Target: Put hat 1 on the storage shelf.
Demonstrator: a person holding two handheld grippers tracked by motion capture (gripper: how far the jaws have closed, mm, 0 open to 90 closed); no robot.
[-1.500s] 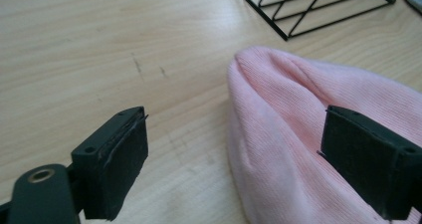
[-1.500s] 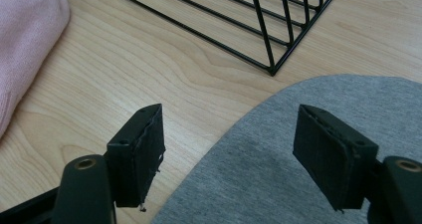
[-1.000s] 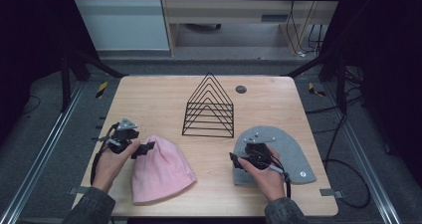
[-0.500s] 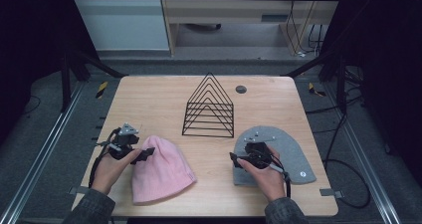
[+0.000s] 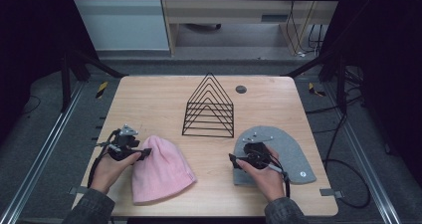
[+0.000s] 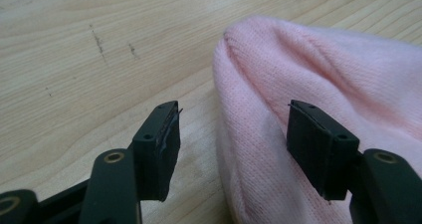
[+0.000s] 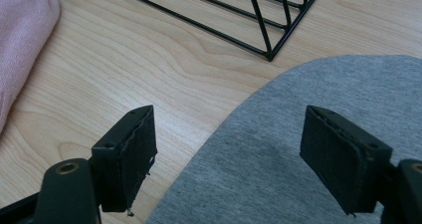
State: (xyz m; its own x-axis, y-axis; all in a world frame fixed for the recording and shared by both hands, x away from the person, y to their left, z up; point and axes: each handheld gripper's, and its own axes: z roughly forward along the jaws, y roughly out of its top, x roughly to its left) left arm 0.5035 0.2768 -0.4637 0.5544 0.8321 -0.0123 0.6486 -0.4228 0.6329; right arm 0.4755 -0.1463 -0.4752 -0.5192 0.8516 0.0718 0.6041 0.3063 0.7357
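Observation:
A pink knit hat (image 5: 161,170) lies on the wooden table (image 5: 154,104) at the front left. My left gripper (image 5: 145,153) is open at the hat's top left edge; in the left gripper view its jaws straddle the edge of the pink knit hat (image 6: 318,84), one over bare wood, one over the knit. A grey cap (image 5: 286,154) lies at the front right. My right gripper (image 5: 233,159) is open at the cap's left edge, and in the right gripper view its jaws straddle the rim of the grey cap (image 7: 278,154).
A black wire rack (image 5: 209,107) of nested triangles stands at the table's middle, a little behind both hats. A small dark round thing (image 5: 241,89) sits near the back edge. The rack's base (image 7: 224,15) lies just beyond my right gripper.
My left gripper has moved right and slightly toward the front, from beside the pink hat onto its edge. The right gripper has stayed at the grey cap.

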